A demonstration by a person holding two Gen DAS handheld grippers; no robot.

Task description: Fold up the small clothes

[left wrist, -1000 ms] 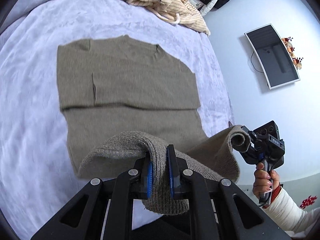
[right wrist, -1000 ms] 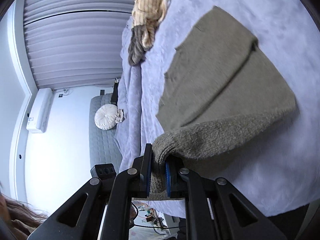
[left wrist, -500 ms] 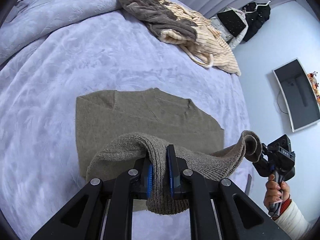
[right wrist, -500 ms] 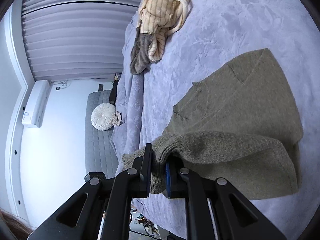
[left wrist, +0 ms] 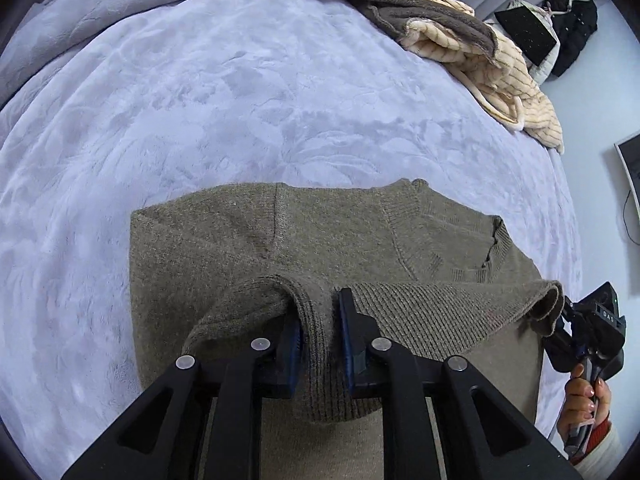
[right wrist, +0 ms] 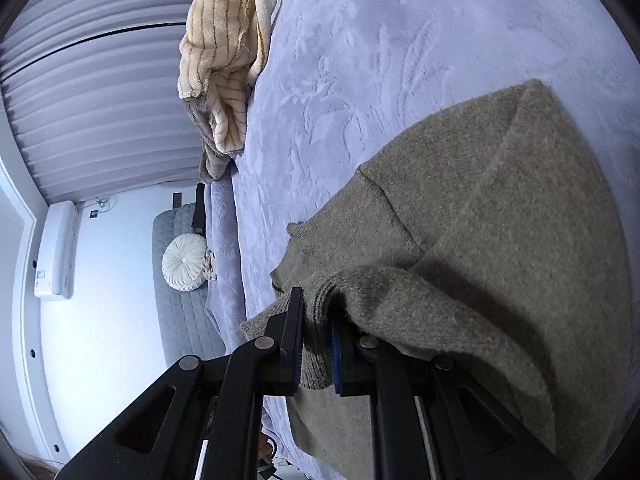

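Olive knit fills our view: the sweater (left wrist: 248, 248) lies flat on the lavender bedspread (left wrist: 200, 92), its ribbed hem lifted and carried over the body. At six o'clock in the left wrist view, our left gripper (left wrist: 320, 328) pinches one hem corner. At four o'clock, our right gripper (left wrist: 560, 320) clamps the other. At one o'clock, a cream and grey garment heap (left wrist: 460, 40) lies well apart.
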